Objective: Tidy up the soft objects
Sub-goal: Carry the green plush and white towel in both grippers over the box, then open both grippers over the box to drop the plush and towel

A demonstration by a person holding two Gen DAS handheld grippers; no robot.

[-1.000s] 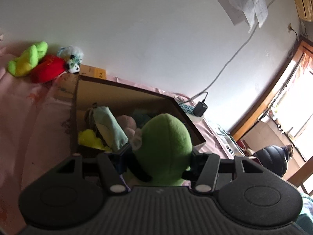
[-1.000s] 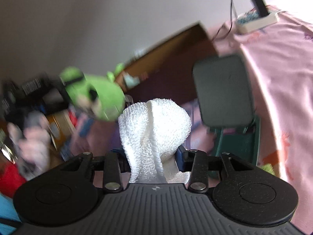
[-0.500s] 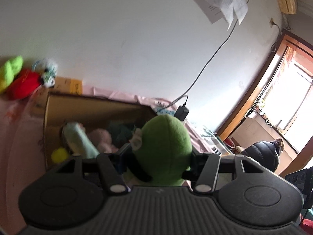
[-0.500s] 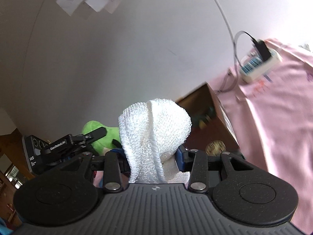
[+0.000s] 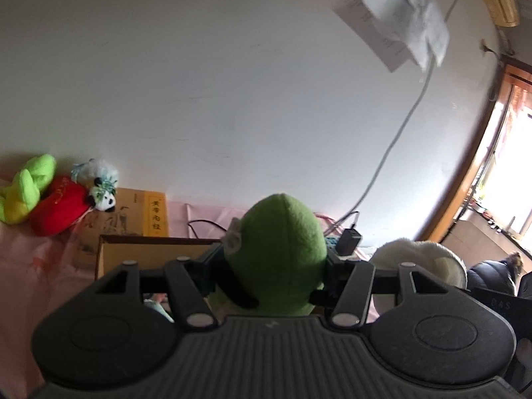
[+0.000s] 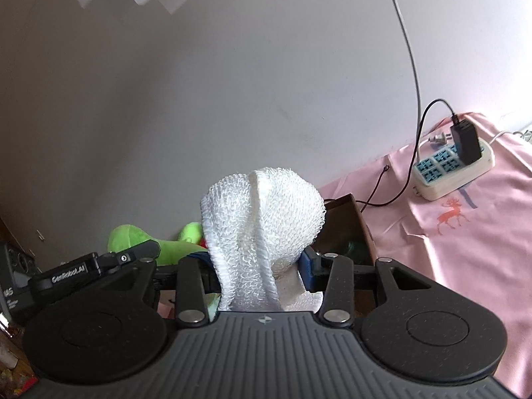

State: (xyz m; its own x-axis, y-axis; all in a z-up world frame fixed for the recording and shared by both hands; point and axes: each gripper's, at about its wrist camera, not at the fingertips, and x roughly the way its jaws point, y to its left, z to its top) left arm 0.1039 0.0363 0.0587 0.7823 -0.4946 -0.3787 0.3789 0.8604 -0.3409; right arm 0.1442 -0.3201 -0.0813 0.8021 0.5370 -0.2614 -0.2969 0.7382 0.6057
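My left gripper (image 5: 269, 266) is shut on a green plush toy (image 5: 277, 252) and holds it above the brown cardboard box (image 5: 146, 249). My right gripper (image 6: 262, 266) is shut on a white knitted soft item (image 6: 262, 229), also above the box (image 6: 345, 229). The white item also shows at the right in the left wrist view (image 5: 422, 259). The green plush and the left gripper's body show at the left in the right wrist view (image 6: 156, 242). Most of the box's inside is hidden by the grippers.
A lime plush (image 5: 26, 193), a red plush (image 5: 56, 209) and a small panda (image 5: 103, 193) lie by the wall on the pink bedsheet (image 5: 33, 272). A yellow carton (image 5: 143, 212) stands behind the box. A power strip with a charger (image 6: 455, 166) lies on the sheet at the right.
Both grippers have tilted up, so the box has sunk low in both views. The right gripper's white item has come into the left wrist view. Both keep their hold.
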